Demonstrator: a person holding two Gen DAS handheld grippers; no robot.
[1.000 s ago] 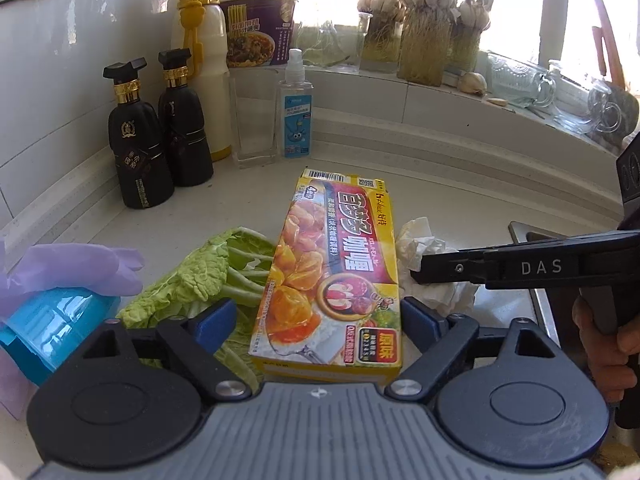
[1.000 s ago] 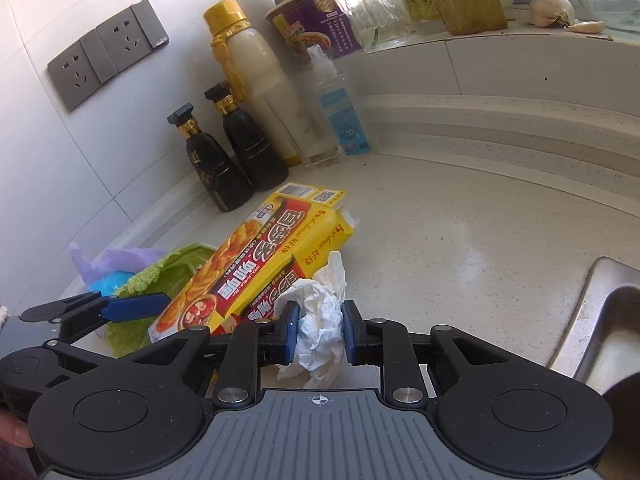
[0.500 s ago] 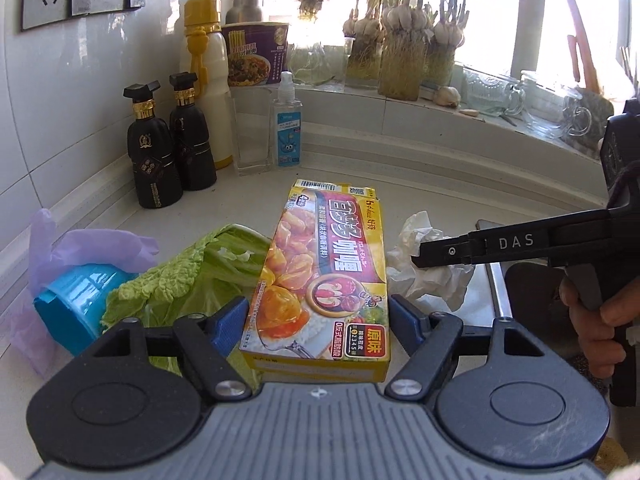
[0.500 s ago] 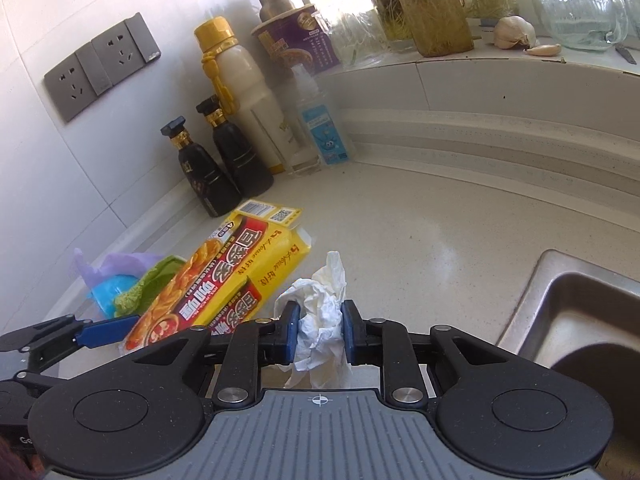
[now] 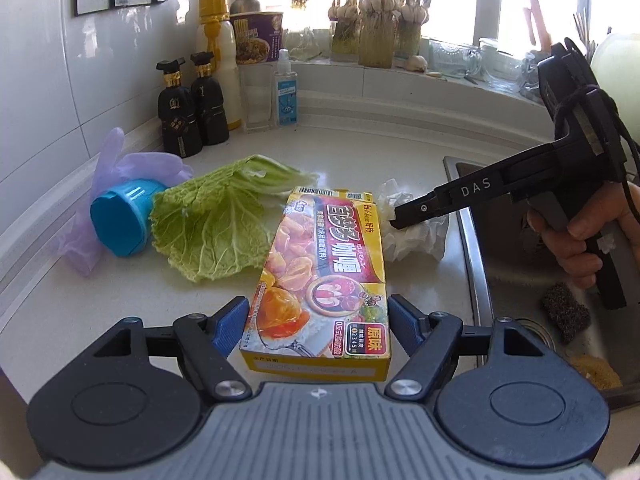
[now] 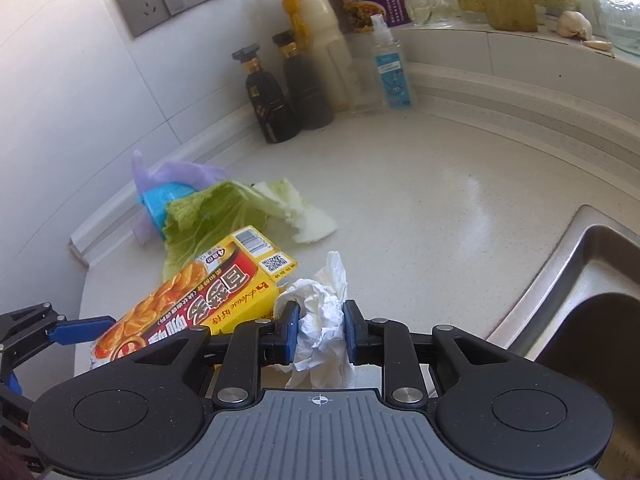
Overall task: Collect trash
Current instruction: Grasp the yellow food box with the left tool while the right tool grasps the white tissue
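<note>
A yellow curry box (image 5: 324,280) sits between the fingers of my left gripper (image 5: 318,324), which is shut on its near end and holds it above the counter. The box also shows in the right wrist view (image 6: 192,304). My right gripper (image 6: 318,330) is shut on a crumpled white tissue (image 6: 320,320), also visible in the left wrist view (image 5: 416,232). A cabbage leaf (image 5: 216,220), a blue cup (image 5: 118,222) and a purple glove (image 5: 120,164) lie on the counter at the left.
Two black bottles (image 5: 192,108), a yellow-capped bottle (image 5: 218,60), a noodle cup (image 5: 256,38) and a spray bottle (image 5: 286,92) stand at the back wall. A steel sink (image 5: 532,280) with a scrub pad (image 5: 566,312) lies at the right. Garlic jars line the windowsill.
Both grippers have lifted and drawn back, the box and the tissue rising with them. The cabbage leaf, cup and glove now show fully on the counter.
</note>
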